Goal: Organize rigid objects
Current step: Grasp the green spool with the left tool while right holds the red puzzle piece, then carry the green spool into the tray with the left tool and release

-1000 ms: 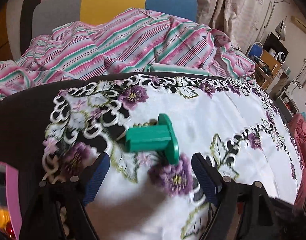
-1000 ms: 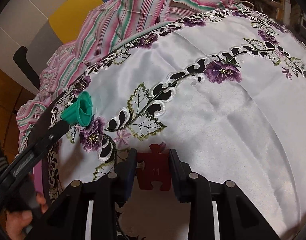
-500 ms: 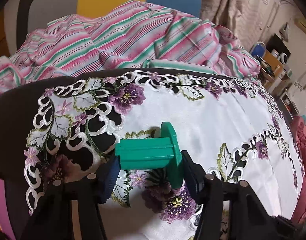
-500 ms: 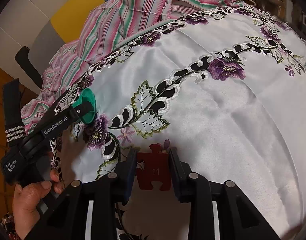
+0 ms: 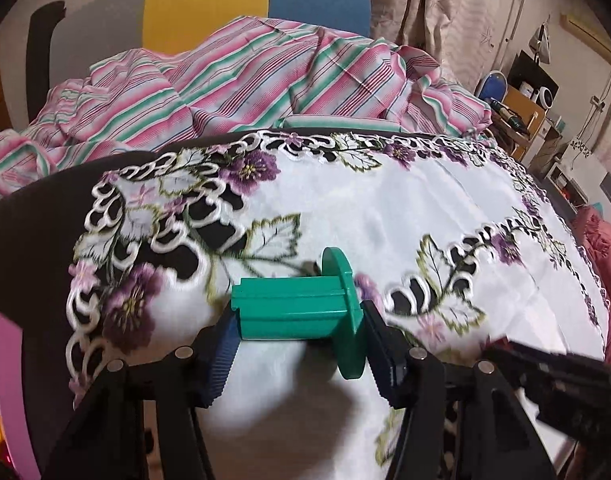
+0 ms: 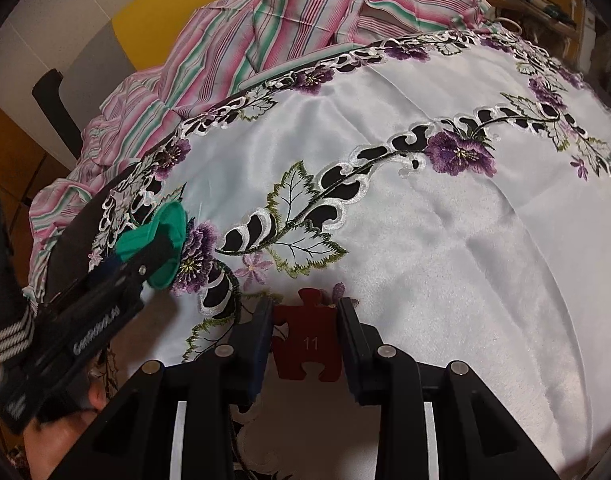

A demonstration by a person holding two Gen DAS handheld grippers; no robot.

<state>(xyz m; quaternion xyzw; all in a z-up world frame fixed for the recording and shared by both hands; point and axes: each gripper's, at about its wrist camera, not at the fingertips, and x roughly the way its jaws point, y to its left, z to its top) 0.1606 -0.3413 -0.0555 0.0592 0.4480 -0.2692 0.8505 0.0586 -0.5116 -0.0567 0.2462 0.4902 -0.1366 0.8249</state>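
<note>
On the embroidered tablecloth [image 5: 345,208]: one green spool [image 5: 301,312] clamped in my left gripper [image 5: 299,344], one red puzzle piece [image 6: 307,344] pinched in my right gripper [image 6: 305,340], near edge.

The left gripper [image 5: 299,330] has come forward around the green spool [image 5: 301,312] (it lay ahead of the fingers before), and now the pads press on both its ends.
</note>
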